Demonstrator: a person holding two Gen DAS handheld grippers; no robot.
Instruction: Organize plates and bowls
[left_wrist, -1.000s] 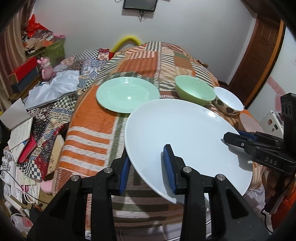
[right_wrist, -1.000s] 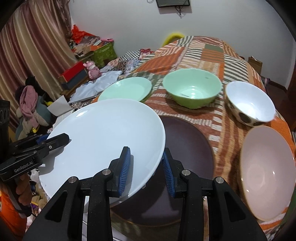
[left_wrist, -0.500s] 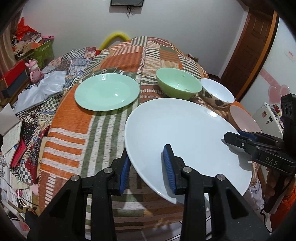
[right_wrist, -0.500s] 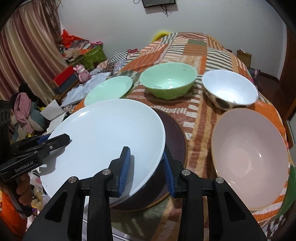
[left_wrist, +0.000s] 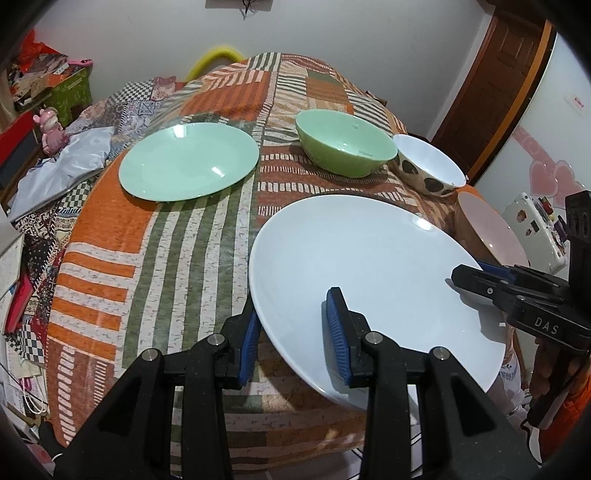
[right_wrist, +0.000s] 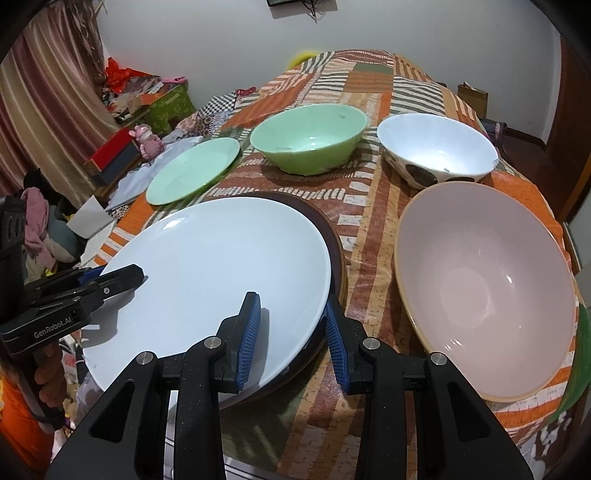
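The left hand-held gripper is clamped across the near left rim of a large white plate, one blue pad lying on the plate's top face and the other under the rim. The right hand-held gripper is closed on the opposite rim of the same white plate in the same way. The plate is held between the two, tilted slightly, directly over a dark brown plate that lies on the surface; whether the two plates touch cannot be told.

The surface is covered by a patchwork cloth of orange, green and cream stripes. A pale green plate is set toward its far left, well apart from the white plate. A green bowl stands beyond the brown plate, with a white bowl with dark spots just beside it. A large pink bowl sits near the right edge.

The room is bounded by a white wall. A brown wooden door is seen at the right, a striped curtain at the left. Boxes and clothes are heaped below the curtain, among them a pink toy figure.
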